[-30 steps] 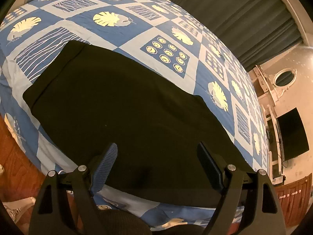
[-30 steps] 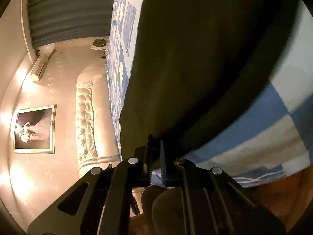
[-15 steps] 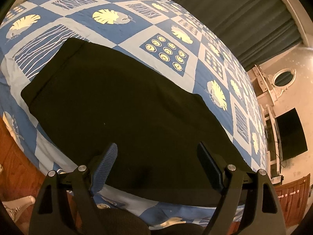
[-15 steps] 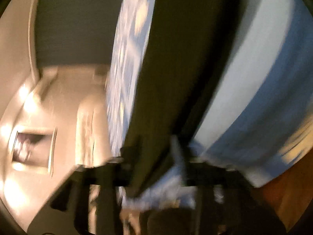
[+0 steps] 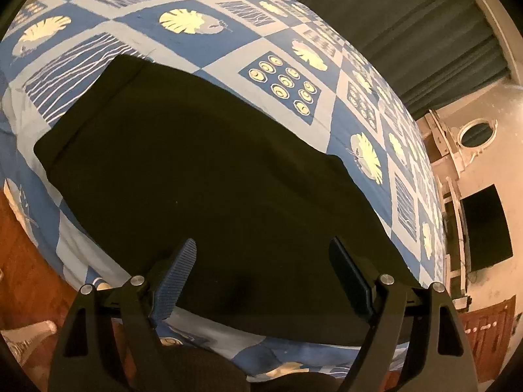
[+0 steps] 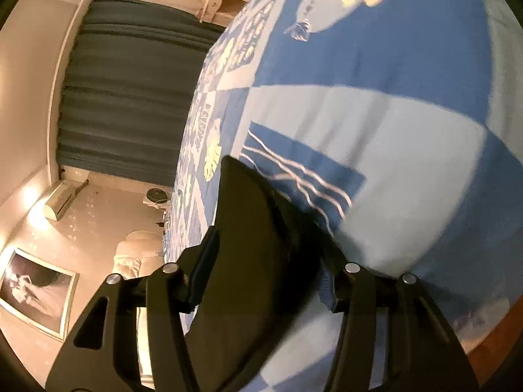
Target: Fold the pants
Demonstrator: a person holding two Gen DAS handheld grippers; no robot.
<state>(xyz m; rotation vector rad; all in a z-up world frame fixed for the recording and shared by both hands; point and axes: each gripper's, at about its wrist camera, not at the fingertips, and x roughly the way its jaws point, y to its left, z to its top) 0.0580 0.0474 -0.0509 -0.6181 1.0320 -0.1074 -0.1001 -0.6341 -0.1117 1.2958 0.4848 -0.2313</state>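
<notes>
On the bed: black pants (image 5: 209, 176) lay spread flat over a blue-and-white patchwork bedspread (image 5: 183, 52), reaching from the far left toward the near right edge.
Left edge of pants: a band-like hem ran along the far-left end, lying on a wavy-striped patch.
Left gripper (image 5: 261, 254): it hovered above the near edge of the pants with its jaws spread wide and nothing between them.
Left gripper fingers (image 5: 176, 274): blue ribbed pads, both clear of the cloth.
Right gripper (image 6: 261, 254): its jaws stood wide, and a corner of the pants (image 6: 258, 228) lay between them, covering most of the gap; whether the pads touched the cloth could not be told.
Far right of room: grey curtain (image 5: 402, 26), dark television (image 5: 487, 225) on the wall.
</notes>
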